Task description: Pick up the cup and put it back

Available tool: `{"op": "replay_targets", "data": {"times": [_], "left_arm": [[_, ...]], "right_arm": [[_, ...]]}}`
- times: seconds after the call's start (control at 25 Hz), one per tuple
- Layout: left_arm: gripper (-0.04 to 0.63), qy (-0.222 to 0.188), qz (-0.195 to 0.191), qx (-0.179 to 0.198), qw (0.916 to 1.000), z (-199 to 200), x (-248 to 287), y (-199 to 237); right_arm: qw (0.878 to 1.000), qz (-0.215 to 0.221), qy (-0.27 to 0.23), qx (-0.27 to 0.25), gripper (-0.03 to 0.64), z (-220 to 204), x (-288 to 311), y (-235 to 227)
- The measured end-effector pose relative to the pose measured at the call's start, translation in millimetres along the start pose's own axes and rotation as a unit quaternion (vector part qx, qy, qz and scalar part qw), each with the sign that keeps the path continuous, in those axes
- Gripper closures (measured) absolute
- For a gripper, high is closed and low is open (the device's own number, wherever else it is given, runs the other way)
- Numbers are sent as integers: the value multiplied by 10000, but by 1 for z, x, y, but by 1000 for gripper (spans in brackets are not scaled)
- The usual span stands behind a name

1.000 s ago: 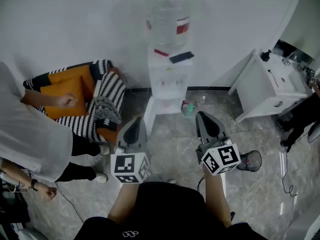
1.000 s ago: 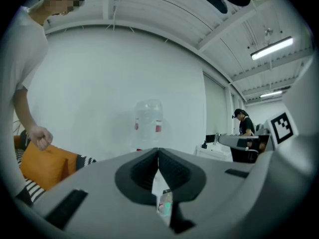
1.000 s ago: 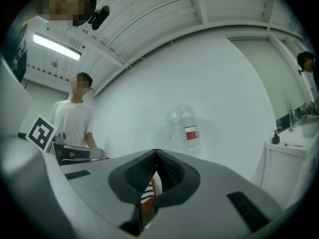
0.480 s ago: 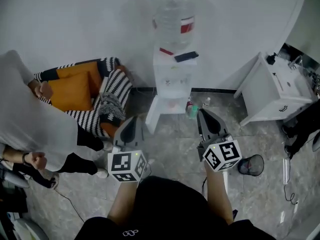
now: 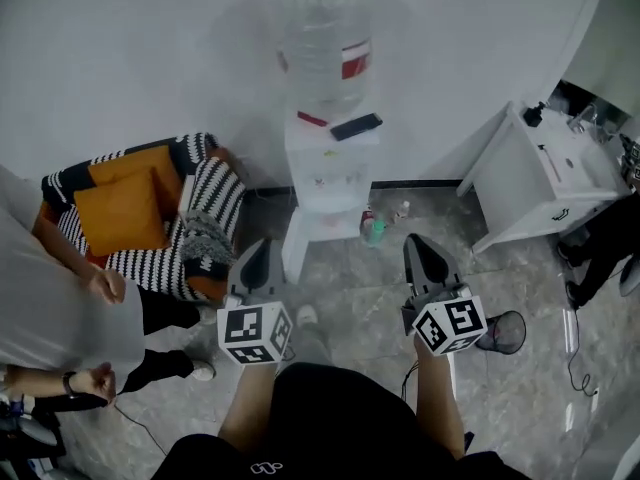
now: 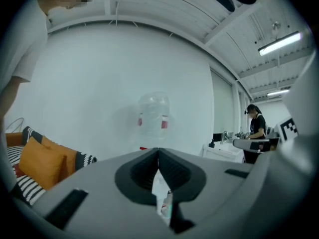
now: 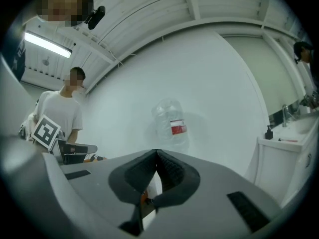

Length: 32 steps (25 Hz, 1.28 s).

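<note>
As the wearer of the head camera faces a white water dispenser (image 5: 325, 183) set against a pale wall, the left gripper (image 5: 258, 246) and the right gripper (image 5: 414, 242) are held out low and side by side over the grey marbled floor (image 5: 350, 288). Both point toward the machine.

Seen along its own length, the left gripper (image 6: 158, 153) has its ribbed jaws pressed together at the tips, with nothing caught between them. The right gripper (image 7: 157, 156) is likewise clamped tight and carries nothing.

A large clear bottle (image 5: 322, 43) with a red label sits upturned on the dispenser. A flat black device (image 5: 357, 125) lies on the machine's top, just in front of the bottle. At the dispenser's foot, on the floor to its right, stands a small green container (image 5: 373, 230) among a few other small items. The cup cannot be told for certain among them, and both grippers are well clear of that spot.

To the left, a black-and-white striped armchair (image 5: 205, 203) holds an orange cushion (image 5: 120, 213), and a bystander (image 5: 50, 298) in a white shirt stands just beside it. To the right, a white cabinet (image 5: 545, 183) stands at an angle to the wall, with a second person (image 6: 256, 126) in black at its far side. A black wire wastebasket (image 5: 505, 330) sits on the floor near the right gripper.
</note>
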<state>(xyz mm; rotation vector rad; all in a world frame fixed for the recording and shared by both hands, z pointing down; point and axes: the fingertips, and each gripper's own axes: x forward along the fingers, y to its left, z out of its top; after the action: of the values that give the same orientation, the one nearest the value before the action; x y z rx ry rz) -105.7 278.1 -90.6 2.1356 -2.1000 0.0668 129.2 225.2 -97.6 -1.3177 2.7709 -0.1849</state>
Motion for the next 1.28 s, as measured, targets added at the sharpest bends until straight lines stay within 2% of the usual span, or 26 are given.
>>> {"op": "replay_targets", "data": {"times": [0.16,0.48,0.68,0.8,1.0,1.16,1.28], "left_arm": [[581,56,-195,96,9997,11,52,8],[581,229,-641,298,9972,19,157,35],[581,278,-850,313,9955,16,210,52],[581,337,-805,199,9960,10,228,57],[581,383,-498,48,9980,6,240,57],[582,371,-314,42,9988,10,242,50],[581,341,-320,99,9989,8,252,40]], "right_arm": [[9997,-216,-81,34,606,11,33,-27],[9998,99,-94,-130,606,8,133,-37],[9997,101,-21,-237,606,8,184,-41],[9995,108,151,-241,606,1,196,-48],[9989,305,321,-130,606,-5,215,-68],[9972,671,240,-232,606,7,231,-73],[9974,692,115,-134,606,7,238,-87]]}}
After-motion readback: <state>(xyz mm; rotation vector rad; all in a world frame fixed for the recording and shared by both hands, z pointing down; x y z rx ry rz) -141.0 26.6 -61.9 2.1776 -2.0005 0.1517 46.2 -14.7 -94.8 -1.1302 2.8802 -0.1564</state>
